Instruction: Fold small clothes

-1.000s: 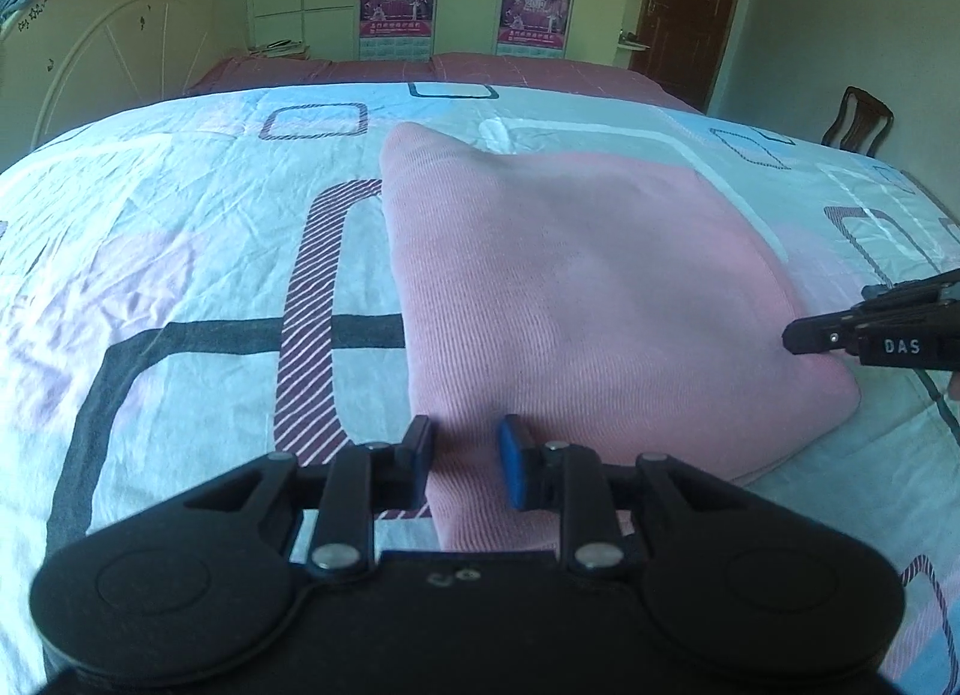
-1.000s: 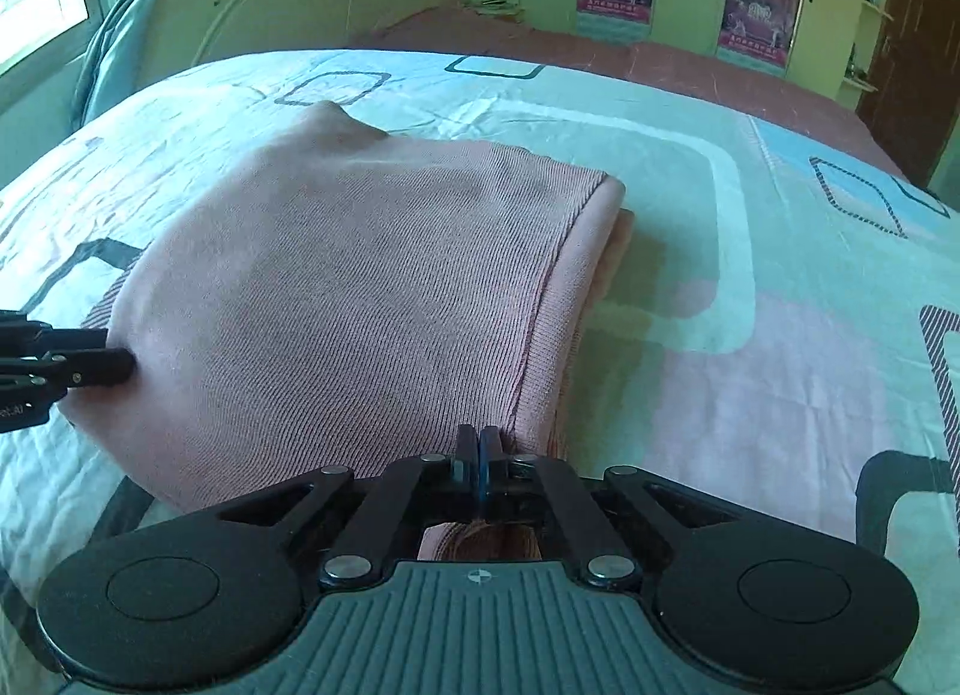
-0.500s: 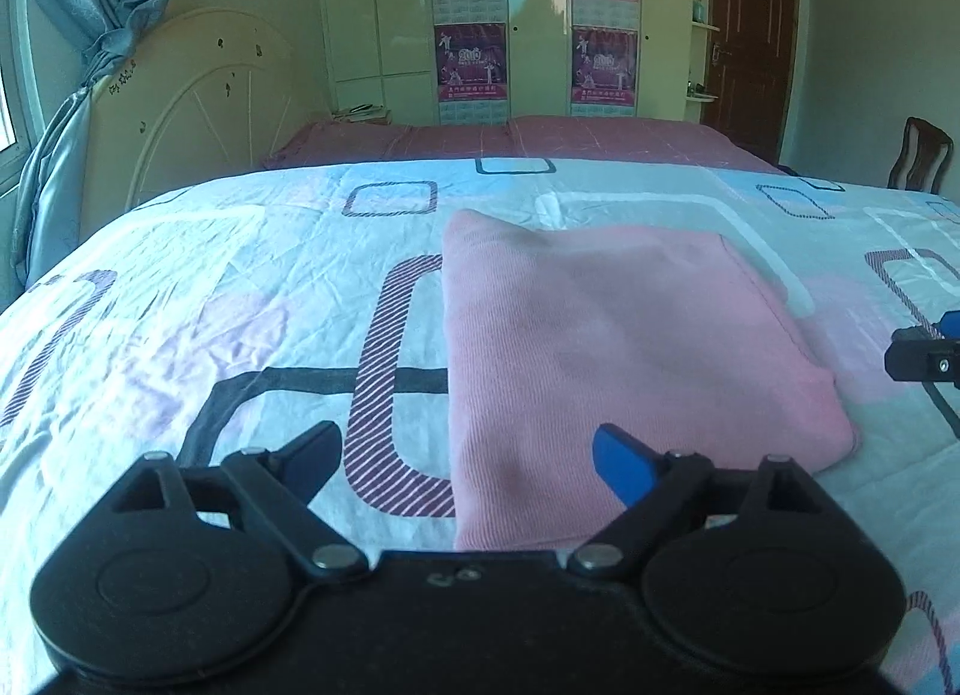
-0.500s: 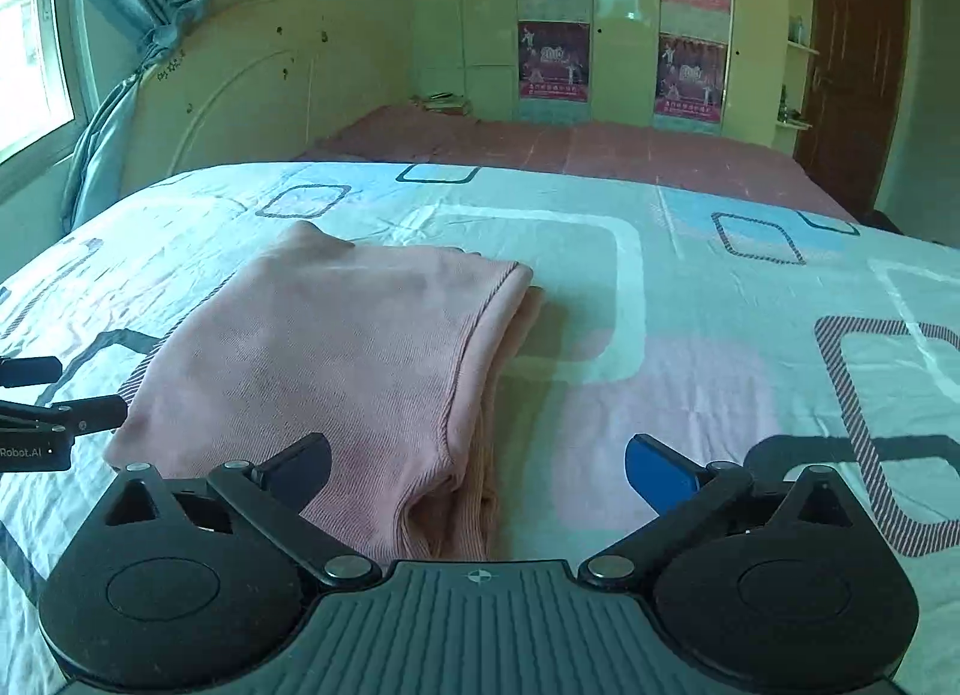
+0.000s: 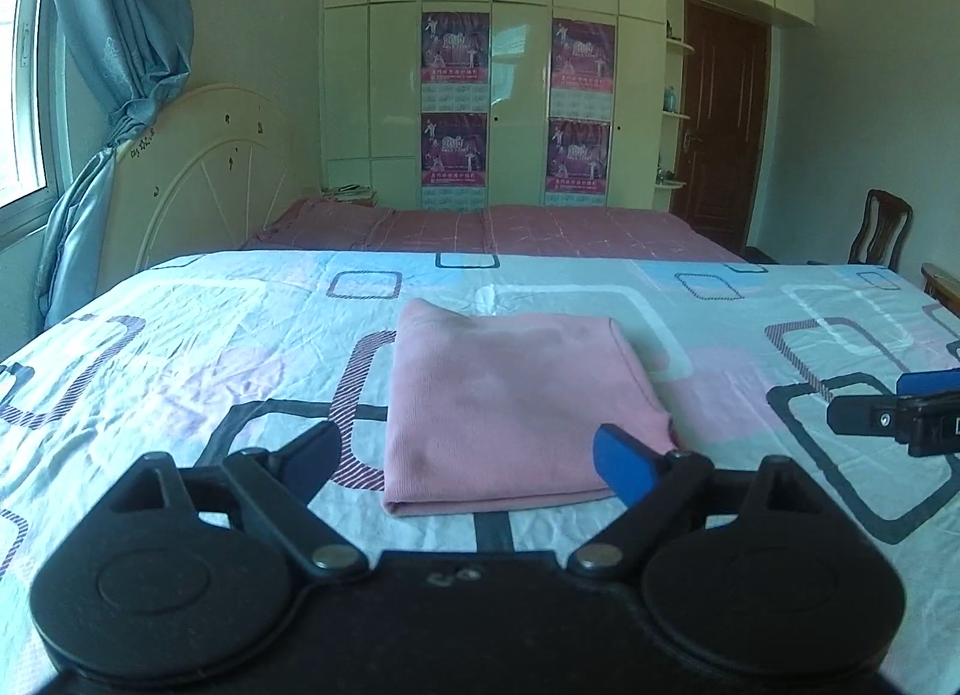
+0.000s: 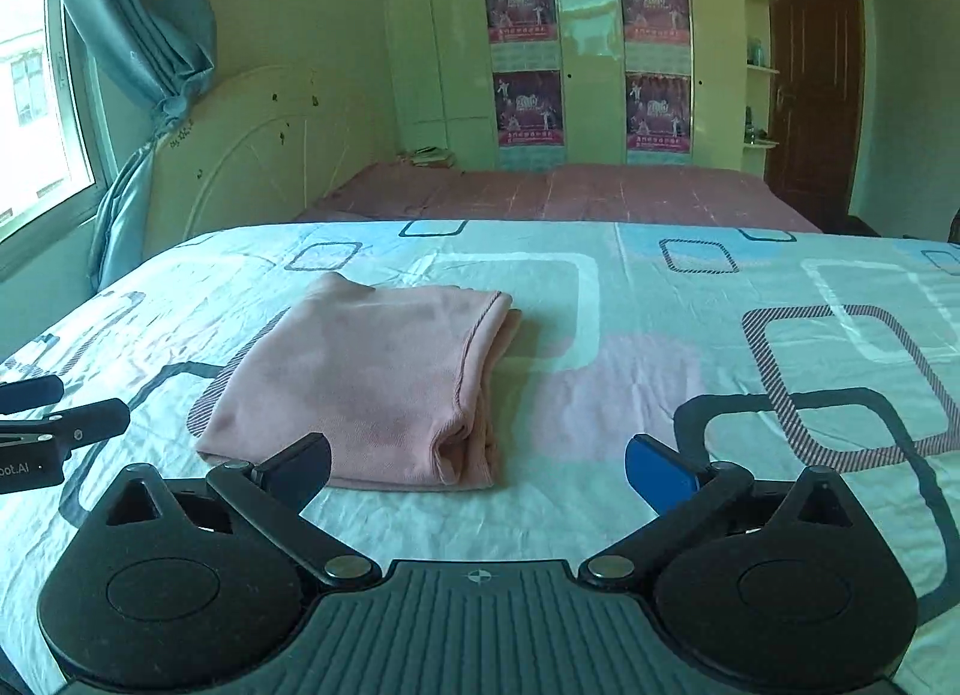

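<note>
Both the left gripper (image 5: 465, 458) and right gripper (image 6: 477, 473) hover wide-jawed, empty, over the folded pink knit garment (image 6: 366, 383), light, floppy, best pinched at its layered hem edge.

A home bedroom — a bed (image 5: 180, 371) spread with a pale sheet printed in rounded squares fills the foreground, a curved cream headboard (image 5: 204, 179) beside it. A second bed in a reddish cover (image 6: 558, 194) lies behind. Tall cream wardrobe doors (image 5: 516, 77) carry purple posters (image 6: 528, 107). Blue curtains (image 6: 138, 35) hang tied back at a window — a dark wooden door (image 5: 726, 125), corner shelves and a wooden chair (image 5: 882, 233) stand at the right.
</note>
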Demonstrator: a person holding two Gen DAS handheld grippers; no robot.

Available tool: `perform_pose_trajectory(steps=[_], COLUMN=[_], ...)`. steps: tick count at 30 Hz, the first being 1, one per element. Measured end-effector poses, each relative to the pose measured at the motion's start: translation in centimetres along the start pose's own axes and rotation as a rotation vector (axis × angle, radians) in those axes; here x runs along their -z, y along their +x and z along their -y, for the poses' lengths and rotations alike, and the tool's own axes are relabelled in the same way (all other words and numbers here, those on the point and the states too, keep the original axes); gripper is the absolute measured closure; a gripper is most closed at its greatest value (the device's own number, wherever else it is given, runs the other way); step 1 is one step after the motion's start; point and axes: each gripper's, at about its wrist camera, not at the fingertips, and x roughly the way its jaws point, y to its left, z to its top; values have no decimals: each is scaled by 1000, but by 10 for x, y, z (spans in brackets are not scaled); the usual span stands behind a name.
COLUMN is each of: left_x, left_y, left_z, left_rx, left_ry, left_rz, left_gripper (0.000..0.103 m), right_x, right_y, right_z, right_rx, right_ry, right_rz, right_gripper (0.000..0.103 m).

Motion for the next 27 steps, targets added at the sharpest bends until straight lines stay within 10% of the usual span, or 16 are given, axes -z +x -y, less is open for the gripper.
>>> perform_pose_trajectory(steps=[3,4,5,8,10,11,12,27], left_x=[6,7,8,10,10,11,13,26], left_y=[-25,-31,-35,-50,-59,-64,-72,-137], left_z=[8,10,10,3,7,12,18,28], left_rx=[-15,-52,-63,24,60,50,-10,-100], left_ry=[13,6,-8,-88,-73,-55,-42,-53], left_rz=[29,29,19,-14,-28,-25,15,136], left_gripper=[22,40,100,100,80,23,5,0], right_x=[11,15,18,26,29,30,31,45], right_y=[-29,-38,-47,-71,-85,-91,-97,-151], right_z=[-5,-5,-5,-5,-7,-9,-10,-34], right_rx=[8,7,6,1,-1,-2,-1,-25], right_ry=[-23,-25,-23,-16,-16,-15,-14,-38], right_rz=[15,19,23,40,55,62,68,108], right_gripper=[0,0,0,0,0,0,0,0])
